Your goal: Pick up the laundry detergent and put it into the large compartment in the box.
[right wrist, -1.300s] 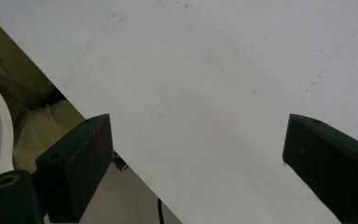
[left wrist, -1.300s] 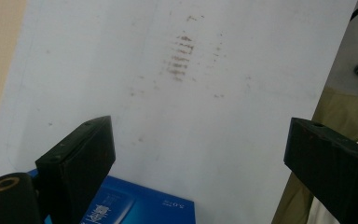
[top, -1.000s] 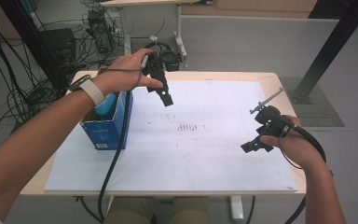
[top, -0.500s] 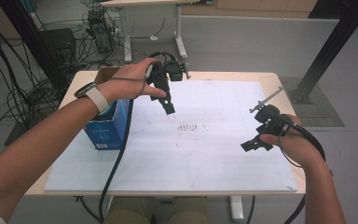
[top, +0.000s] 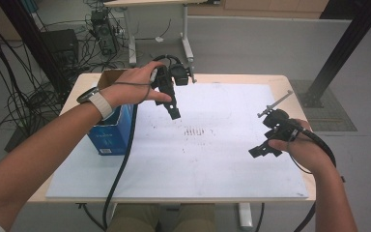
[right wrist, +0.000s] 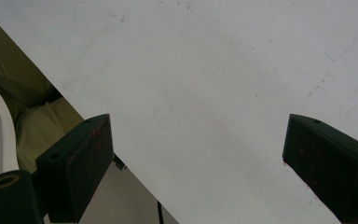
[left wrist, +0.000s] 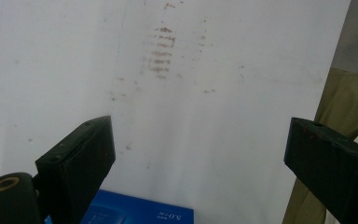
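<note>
The blue box (top: pixel 111 133) carries white print; in the left gripper view (left wrist: pixel 140 215) a line reading "5.0" upside down shows on its top, the rest too small to read. The left gripper (top: pixel 174 112) hangs above the white board (top: pixel 222 169) with its jaws spread wide and nothing between them; the box stands just behind and below its fingers, toward the left hand (top: pixel 130 89). The right gripper (top: pixel 261 151) is also wide open and empty, well apart from the box, over bare board. Rows of brownish marks (top: pixel 195 131) lie between the two grippers.
</note>
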The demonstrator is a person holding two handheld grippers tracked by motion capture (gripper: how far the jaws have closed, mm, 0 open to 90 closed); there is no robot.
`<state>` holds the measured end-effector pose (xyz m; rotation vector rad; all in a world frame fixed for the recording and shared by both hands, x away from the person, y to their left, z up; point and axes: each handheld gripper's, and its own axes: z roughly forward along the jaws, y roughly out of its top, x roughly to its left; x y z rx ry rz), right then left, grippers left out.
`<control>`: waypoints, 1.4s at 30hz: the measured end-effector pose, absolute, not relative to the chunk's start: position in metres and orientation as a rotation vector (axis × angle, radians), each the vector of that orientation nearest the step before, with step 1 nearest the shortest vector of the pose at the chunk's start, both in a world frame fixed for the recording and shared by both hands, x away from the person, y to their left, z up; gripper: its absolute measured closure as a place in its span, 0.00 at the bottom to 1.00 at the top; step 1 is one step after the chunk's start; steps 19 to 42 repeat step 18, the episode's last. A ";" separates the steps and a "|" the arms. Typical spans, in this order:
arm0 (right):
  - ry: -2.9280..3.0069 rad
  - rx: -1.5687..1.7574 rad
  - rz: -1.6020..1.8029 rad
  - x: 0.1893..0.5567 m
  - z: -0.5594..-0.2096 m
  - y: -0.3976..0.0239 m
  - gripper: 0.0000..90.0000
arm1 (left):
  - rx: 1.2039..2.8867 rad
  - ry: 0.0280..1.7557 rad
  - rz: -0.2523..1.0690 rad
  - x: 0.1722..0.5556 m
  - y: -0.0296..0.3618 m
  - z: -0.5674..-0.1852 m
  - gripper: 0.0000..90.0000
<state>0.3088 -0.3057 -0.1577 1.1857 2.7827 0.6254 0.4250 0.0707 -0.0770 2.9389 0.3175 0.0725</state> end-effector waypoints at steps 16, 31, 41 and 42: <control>2.789 1.184 0.637 0.310 -0.163 -0.306 0.09 | 2.943 0.339 0.053 0.429 0.074 -0.084 0.10; 2.791 1.188 0.637 0.310 -0.163 -0.306 0.09 | 2.947 0.333 0.052 0.429 0.073 -0.084 0.10; 2.791 1.188 0.637 0.310 -0.163 -0.306 0.09 | 2.947 0.333 0.052 0.429 0.073 -0.084 0.10; 2.791 1.188 0.637 0.310 -0.163 -0.306 0.09 | 2.947 0.333 0.052 0.429 0.073 -0.084 0.10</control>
